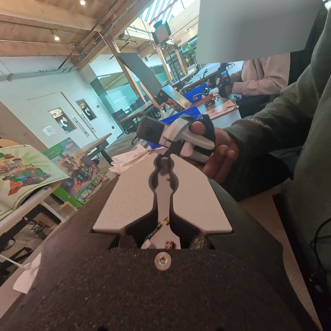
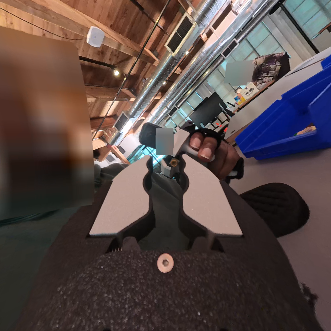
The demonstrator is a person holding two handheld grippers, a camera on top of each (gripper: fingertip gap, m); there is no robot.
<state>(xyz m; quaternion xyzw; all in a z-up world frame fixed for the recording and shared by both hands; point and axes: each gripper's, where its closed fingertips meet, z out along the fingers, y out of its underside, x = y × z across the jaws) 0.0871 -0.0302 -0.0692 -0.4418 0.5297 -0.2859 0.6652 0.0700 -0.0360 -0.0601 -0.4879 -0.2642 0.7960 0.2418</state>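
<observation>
- Though drawn in close, leaves a thin slit between the jaws of the left gripper (image 1: 163,157); cannot tell whether anything is pinched at the shadowed tips.
- Sits low over a grey table (image 2: 268,172), with a small reddish brick (image 1: 169,244) and a tiny yellow piece (image 1: 166,220) glimpsed through the slit, near the base of the fingers.
- Points straight toward the right gripper (image 2: 166,159), close ahead; jaws there moderately wide, holding nothing, only dark green cloth behind the gap.
- Gripped by a right hand (image 1: 220,154) at the grey handle, a dark green sleeve (image 1: 286,143) running back from it.
- Same for the left hand (image 2: 215,154), fingers curled round the other handle, a black strap over the knuckles.
- Just beyond, loose white papers (image 1: 129,159) on the table and a blue bin (image 2: 286,129) near the left hand.
- Off to the left, an open picture booklet (image 1: 26,170) propped on a stand, a green toy box (image 1: 78,172) standing beside it.
- By the right gripper, a black padded armrest (image 2: 274,206).
- Well apart, another person's pale sleeve (image 1: 259,77) at a farther table.
</observation>
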